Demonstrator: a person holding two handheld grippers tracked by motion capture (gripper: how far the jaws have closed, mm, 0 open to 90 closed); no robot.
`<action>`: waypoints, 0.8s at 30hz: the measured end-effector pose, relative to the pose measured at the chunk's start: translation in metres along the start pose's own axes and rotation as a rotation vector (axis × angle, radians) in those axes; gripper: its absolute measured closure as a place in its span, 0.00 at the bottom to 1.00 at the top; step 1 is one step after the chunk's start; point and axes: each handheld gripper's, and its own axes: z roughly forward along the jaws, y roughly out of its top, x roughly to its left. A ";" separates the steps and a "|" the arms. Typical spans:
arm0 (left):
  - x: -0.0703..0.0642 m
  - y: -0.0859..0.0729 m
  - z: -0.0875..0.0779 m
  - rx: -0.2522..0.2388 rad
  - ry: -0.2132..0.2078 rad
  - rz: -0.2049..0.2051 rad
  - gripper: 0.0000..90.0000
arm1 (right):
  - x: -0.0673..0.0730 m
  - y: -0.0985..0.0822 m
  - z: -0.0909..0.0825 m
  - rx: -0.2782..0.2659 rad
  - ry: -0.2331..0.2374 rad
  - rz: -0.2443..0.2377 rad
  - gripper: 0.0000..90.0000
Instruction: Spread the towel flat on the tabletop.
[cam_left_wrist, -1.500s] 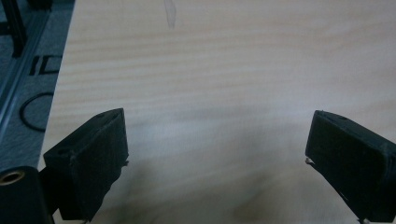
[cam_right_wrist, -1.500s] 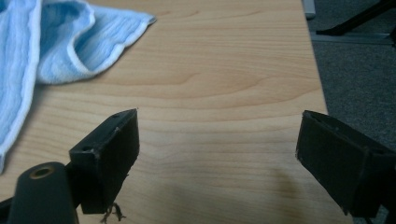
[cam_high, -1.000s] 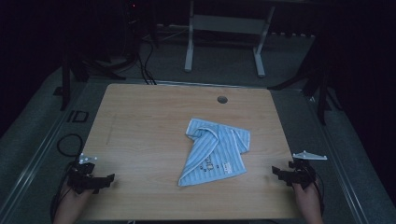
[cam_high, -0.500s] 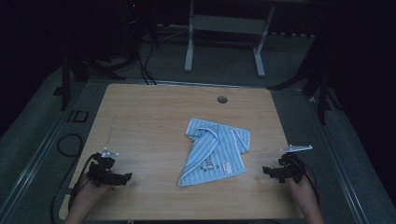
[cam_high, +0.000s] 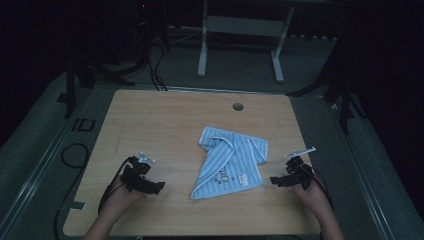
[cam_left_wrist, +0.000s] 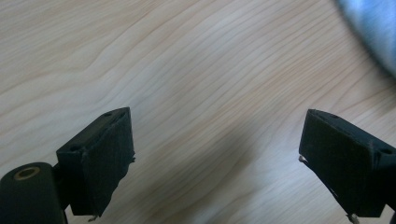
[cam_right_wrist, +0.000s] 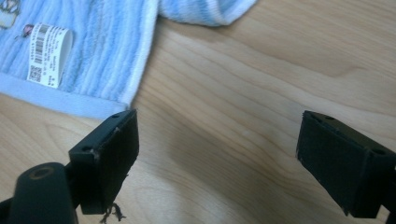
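A small blue striped shirt (cam_high: 231, 161) lies crumpled flat on the wooden bench (cam_high: 165, 120), right of the middle and toward the person's side. The left tool (cam_high: 159, 188) sits low over bare wood, well apart from the shirt's left edge, its jaws spread wide with nothing between them; in the left gripper view a blurred corner of the shirt (cam_left_wrist: 373, 28) shows at the upper right. The right tool (cam_high: 274, 181) is just beside the shirt's lower right corner, jaws also wide apart and holding nothing. In the right gripper view the hem and a white barcode tag (cam_right_wrist: 48, 55) lie just beyond the left jaw
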 end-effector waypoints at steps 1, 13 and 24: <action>0.000 0.000 0.000 0.000 0.000 0.000 0.11 | 0.000 0.000 0.000 0.000 0.000 0.000 0.14; -0.040 0.047 0.014 0.012 -0.026 0.129 0.12 | 0.012 0.032 0.001 0.014 -0.011 -0.068 0.17; -0.095 0.100 0.034 0.044 -0.039 0.291 0.14 | 0.023 0.072 0.010 0.024 -0.040 -0.164 0.49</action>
